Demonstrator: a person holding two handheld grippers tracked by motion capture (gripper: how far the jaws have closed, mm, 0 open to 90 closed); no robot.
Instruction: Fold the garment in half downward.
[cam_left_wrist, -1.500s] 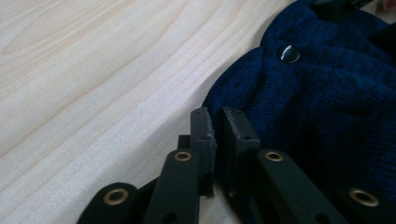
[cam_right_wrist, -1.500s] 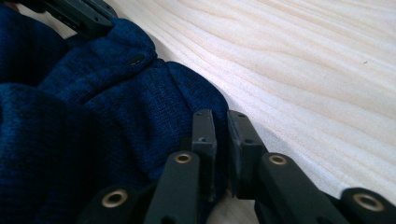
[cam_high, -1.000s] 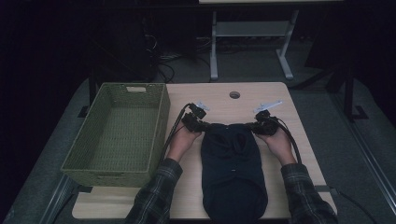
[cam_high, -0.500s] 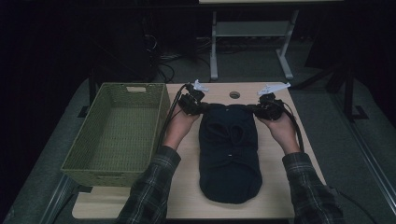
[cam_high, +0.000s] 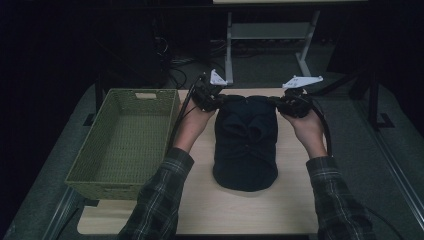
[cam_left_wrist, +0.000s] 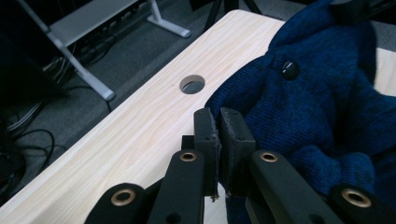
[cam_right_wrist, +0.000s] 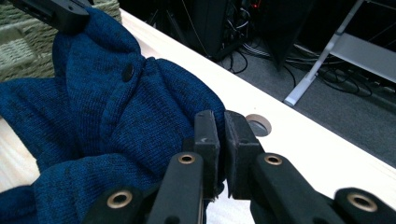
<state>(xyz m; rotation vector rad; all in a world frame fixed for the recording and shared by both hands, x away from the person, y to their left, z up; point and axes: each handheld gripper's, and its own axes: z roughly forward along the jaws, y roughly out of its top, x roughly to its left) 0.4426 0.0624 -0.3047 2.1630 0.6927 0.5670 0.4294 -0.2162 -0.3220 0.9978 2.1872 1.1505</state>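
While that wooden table (cam_high: 280, 210) sits bottom centre and the green wicker basket (cam_high: 125, 145) mid-left, keep your dark blue knit cardigan (cam_high: 246, 145) level: left gripper (cam_high: 216, 101) and right gripper (cam_high: 281, 103) both pinched tight on its top corners.

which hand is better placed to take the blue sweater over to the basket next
Left. The left gripper pinches the sweater on the side next to the green basket. The right gripper grips the far corner, with the sweater between it and the basket.
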